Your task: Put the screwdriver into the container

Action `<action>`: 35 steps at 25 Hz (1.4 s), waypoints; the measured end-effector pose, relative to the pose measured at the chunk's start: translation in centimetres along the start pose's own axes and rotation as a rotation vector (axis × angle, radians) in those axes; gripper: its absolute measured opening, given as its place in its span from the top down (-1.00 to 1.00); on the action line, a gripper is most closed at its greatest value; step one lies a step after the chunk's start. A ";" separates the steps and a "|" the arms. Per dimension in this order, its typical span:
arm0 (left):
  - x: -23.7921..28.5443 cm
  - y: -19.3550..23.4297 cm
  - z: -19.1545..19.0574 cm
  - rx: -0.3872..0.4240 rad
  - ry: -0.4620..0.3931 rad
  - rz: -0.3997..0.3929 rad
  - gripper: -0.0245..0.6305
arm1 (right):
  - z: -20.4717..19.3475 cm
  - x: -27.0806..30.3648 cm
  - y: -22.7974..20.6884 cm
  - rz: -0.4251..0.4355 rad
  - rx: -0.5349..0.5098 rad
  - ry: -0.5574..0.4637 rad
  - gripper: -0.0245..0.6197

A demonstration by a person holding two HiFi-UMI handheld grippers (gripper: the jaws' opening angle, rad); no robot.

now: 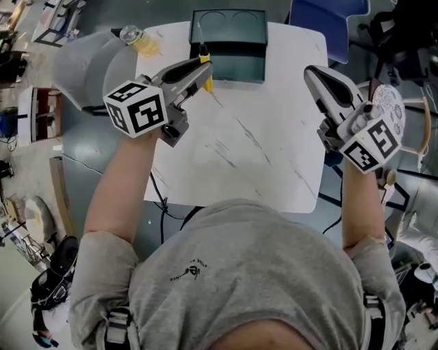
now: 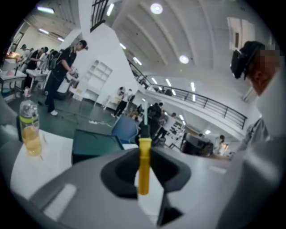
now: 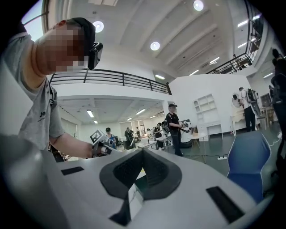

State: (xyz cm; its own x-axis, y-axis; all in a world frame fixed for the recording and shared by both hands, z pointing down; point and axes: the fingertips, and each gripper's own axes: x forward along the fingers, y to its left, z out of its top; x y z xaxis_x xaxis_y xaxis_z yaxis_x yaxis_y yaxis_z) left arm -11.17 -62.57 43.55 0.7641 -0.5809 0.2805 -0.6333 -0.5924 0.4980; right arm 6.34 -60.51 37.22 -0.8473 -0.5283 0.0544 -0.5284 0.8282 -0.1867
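My left gripper [image 1: 200, 71] is shut on a screwdriver [image 1: 208, 83] with a yellow handle, held above the white table [image 1: 253, 150] just in front of the container. In the left gripper view the screwdriver [image 2: 144, 170] stands upright between the pads, with its black collar and metal shaft pointing up past the left gripper [image 2: 144, 154]. The container [image 1: 229, 44] is a dark green open box at the table's far edge; it also shows in the left gripper view [image 2: 94, 145]. My right gripper [image 1: 320, 75] hovers over the table's right side, shut with nothing in it [image 3: 142, 154].
A plastic bottle [image 1: 140, 41] of yellow liquid stands at the far left corner of the table, left of the container [image 2: 29, 129]. A blue chair [image 1: 328, 20] stands behind the table on the right. People and work tables fill the hall beyond.
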 end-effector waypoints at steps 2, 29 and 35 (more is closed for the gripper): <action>1.7 2.0 -0.9 -0.023 0.041 -0.002 0.70 | -1.7 1.0 -0.6 -0.020 0.016 0.009 0.90; 12.4 12.6 -12.0 0.377 0.727 0.114 0.70 | -10.9 4.3 -5.0 -0.062 0.097 0.069 0.90; 13.0 13.7 -13.6 0.384 0.808 0.140 0.70 | -10.9 3.6 -5.5 -0.071 0.098 0.068 0.90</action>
State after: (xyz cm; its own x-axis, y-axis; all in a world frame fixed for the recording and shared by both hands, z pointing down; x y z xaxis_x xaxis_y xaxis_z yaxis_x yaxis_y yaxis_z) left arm -8.24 -70.58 65.17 0.4388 -0.1786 0.8806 -0.6135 -0.7756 0.1484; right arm 5.59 -64.95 49.15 -0.8112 -0.5685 0.1368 -0.5825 0.7651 -0.2744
